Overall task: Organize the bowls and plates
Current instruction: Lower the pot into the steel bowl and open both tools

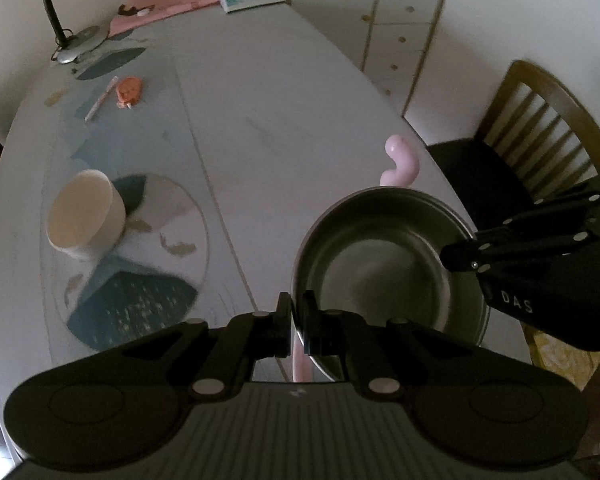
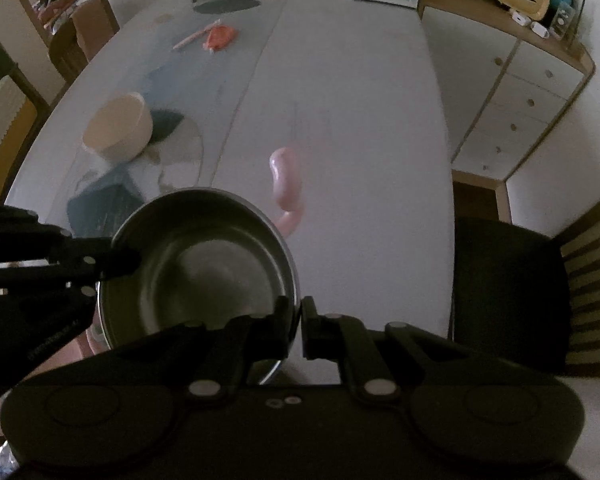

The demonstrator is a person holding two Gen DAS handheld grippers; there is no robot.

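- Evidently the step in hand is a two-handed carry: a steel bowl (image 1: 388,264) hangs above the table (image 1: 284,120), pinched on opposite sides of its rim.
- Left hand-held gripper (image 1: 296,320), lower centre of its own view, has its jaws clamped on the near rim — one finger inside the wall, one outside.
- Right hand-held gripper (image 2: 296,326) grips the bowl's rim the same way at lower centre of its view; from the left camera it reaches in from the right edge onto the far right rim.
- Bowl's look: round, deep, dull grey metal with a thin bright lip, empty, its mouth facing up toward the cameras.
- A cream bowl (image 1: 86,214) sits on a patterned placemat (image 1: 132,304) at left of the left view, well apart from the steel one — a likely partner for stacking, though I can't be sure of the destination.
- A pink curved object (image 1: 402,162) lies on the table just past the steel bowl's far rim.
- Next move, as I judge it, calls for both hands travelling together and level, so the thin rim does not slip or twist.
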